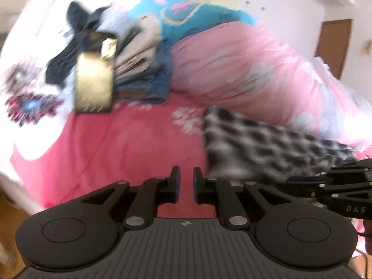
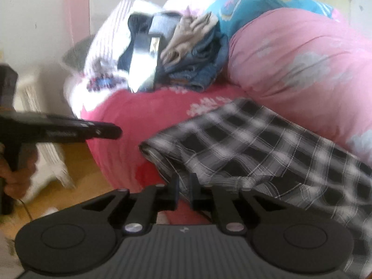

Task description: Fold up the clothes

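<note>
On the pink bedsheet (image 2: pixel 130 116) my right gripper (image 2: pixel 183 187) pinches the near hem of the plaid garment (image 2: pixel 255 144), which stretches away rightward; my left gripper (image 1: pixel 186 183) hovers slightly parted and empty (garment just to its right).

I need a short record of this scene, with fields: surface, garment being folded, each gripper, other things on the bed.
surface: bed with red-pink floral sheet
garment: black and white checked cloth, lying on the sheet, partly folded
right gripper: fingers nearly closed on the near edge of the checked cloth
left gripper: small gap between fingers, nothing between them, over bare sheet beside the cloth
other things: stack of folded clothes with jeans at the bottom; pink duvet; blue cushion
image: blurred by motion
</note>
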Motion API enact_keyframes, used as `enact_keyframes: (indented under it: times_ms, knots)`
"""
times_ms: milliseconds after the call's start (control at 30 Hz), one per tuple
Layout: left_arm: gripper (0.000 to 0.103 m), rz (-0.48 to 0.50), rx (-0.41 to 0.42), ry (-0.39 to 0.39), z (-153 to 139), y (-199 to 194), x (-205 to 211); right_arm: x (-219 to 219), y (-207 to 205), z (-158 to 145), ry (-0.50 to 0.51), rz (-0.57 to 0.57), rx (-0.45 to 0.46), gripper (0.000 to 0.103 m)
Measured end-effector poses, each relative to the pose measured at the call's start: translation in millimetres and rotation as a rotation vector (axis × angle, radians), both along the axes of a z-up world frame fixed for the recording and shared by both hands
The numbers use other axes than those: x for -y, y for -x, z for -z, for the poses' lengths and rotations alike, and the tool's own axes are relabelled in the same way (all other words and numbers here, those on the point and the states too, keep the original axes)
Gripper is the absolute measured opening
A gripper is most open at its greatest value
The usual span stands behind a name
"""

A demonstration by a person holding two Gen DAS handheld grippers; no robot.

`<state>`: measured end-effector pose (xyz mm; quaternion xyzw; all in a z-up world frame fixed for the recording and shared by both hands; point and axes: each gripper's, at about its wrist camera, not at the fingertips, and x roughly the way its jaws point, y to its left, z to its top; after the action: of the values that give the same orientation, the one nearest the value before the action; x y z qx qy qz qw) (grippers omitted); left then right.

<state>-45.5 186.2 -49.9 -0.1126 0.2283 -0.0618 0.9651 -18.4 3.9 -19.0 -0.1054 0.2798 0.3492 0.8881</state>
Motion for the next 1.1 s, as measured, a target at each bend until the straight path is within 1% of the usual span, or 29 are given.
enact_keyframes:
  times_ms: [100, 133, 200, 233, 267, 300, 333, 367, 433, 500, 633, 667, 767, 833, 933, 1033, 1100]
  knots:
    - [0.015, 0.1, 0.024, 0.01, -12, -21, 25, 25, -6, -12, -0.085, 0.076, -0.033, 0.009]
    - [0.018, 0.129, 0.023, -0.002, -14, -28, 37, 37, -9, -17, -0.106, 0.114, -0.039, 0.009]
    - [0.019, 0.176, -0.004, -0.042, -13, -45, 61, 60, -19, -25, -0.128, 0.196, -0.045, 0.011]
    - [0.019, 0.187, -0.027, -0.064, -10, -52, 72, 71, -26, -29, -0.134, 0.238, -0.053, 0.017]
    - [0.019, 0.197, -0.058, -0.087, -5, -60, 81, 81, -34, -32, -0.137, 0.273, -0.061, 0.026]
    - [0.019, 0.195, -0.09, -0.109, 0, -66, 87, 89, -44, -33, -0.127, 0.308, -0.069, 0.03]
    - [0.019, 0.187, -0.123, -0.13, 6, -71, 93, 95, -55, -34, -0.11, 0.345, -0.076, 0.037]
    - [0.019, 0.184, -0.135, -0.132, 9, -72, 93, 100, -65, -33, -0.093, 0.371, -0.086, 0.039]
    - [0.019, 0.178, -0.148, -0.122, 13, -71, 91, 107, -83, -29, -0.059, 0.41, -0.108, 0.039]
    - [0.019, 0.173, -0.16, -0.113, 17, -70, 89, 112, -94, -19, -0.003, 0.438, -0.134, 0.039]
    - [0.02, 0.17, -0.176, -0.102, 20, -69, 85, 131, -79, 5, 0.11, 0.461, -0.163, 0.04]
    - [0.02, 0.171, -0.176, -0.105, 20, -69, 84, 138, -73, 8, 0.127, 0.463, -0.158, 0.042]
    - [0.02, 0.179, -0.17, -0.122, 20, -69, 85, 160, -52, 9, 0.161, 0.491, -0.152, 0.044]
    - [0.02, 0.179, -0.169, -0.127, 20, -68, 85, 172, -46, 5, 0.165, 0.514, -0.152, 0.043]
    - [0.02, 0.174, -0.17, -0.131, 20, -68, 86, 180, -43, -8, 0.125, 0.526, -0.119, 0.044]
    - [0.021, 0.164, -0.171, -0.137, 19, -68, 88, 180, -55, -16, 0.106, 0.53, -0.06, 0.044]
    - [0.021, 0.162, -0.169, -0.144, 19, -67, 88, 182, -66, -13, 0.11, 0.52, -0.048, 0.044]
